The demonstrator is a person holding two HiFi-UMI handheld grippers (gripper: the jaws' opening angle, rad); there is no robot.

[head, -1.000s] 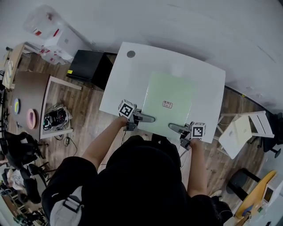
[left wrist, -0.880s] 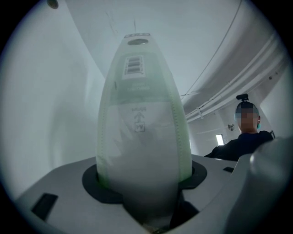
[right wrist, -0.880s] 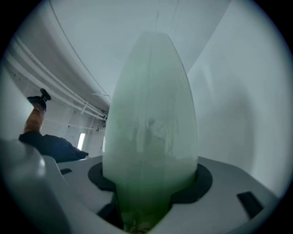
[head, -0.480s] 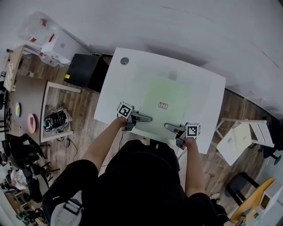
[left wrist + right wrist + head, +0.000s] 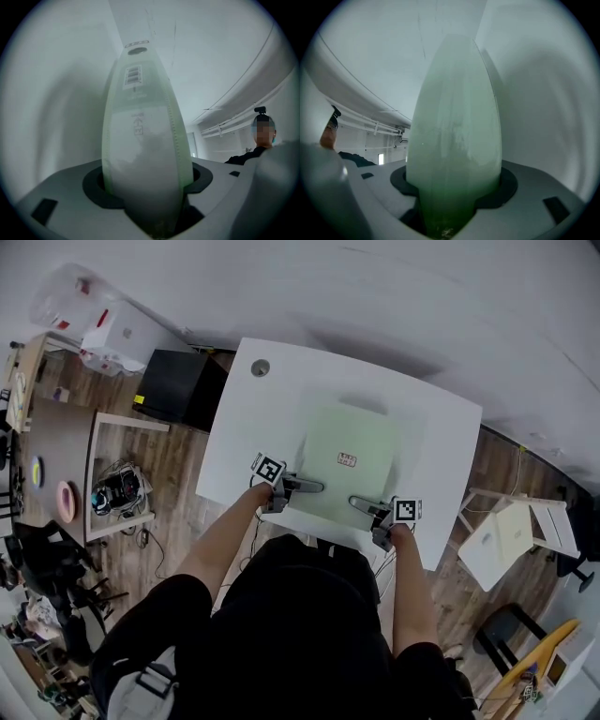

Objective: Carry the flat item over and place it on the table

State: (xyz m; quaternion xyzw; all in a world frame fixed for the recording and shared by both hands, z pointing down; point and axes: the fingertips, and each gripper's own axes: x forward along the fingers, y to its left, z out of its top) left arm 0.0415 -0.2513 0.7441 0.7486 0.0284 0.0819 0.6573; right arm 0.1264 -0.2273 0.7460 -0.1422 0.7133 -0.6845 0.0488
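Both grippers clamp the near edge of a pale green flat plastic sheet (image 5: pixel 328 432) over a white rectangular table (image 5: pixel 246 432).

The left gripper (image 5: pixel 313 487) has its grey fingers (image 5: pixel 56 192) pressed together on the sheet's near left edge. In the left gripper view the sheet runs edge-on out of the slot between them and well past the fingertips, with a barcode label (image 5: pixel 133 76) near its far end. The right gripper (image 5: pixel 359 503) grips the near right edge in the same way, its fingers (image 5: pixel 543 187) pinching the green sheet, which fills the gap between them. Beyond both sets of fingertips the sheet spreads over the middle of the table top, a small red-and-white label (image 5: pixel 347 460) between and ahead of the two grippers. A soft shadow rims its far side; I cannot tell whether it touches the table.
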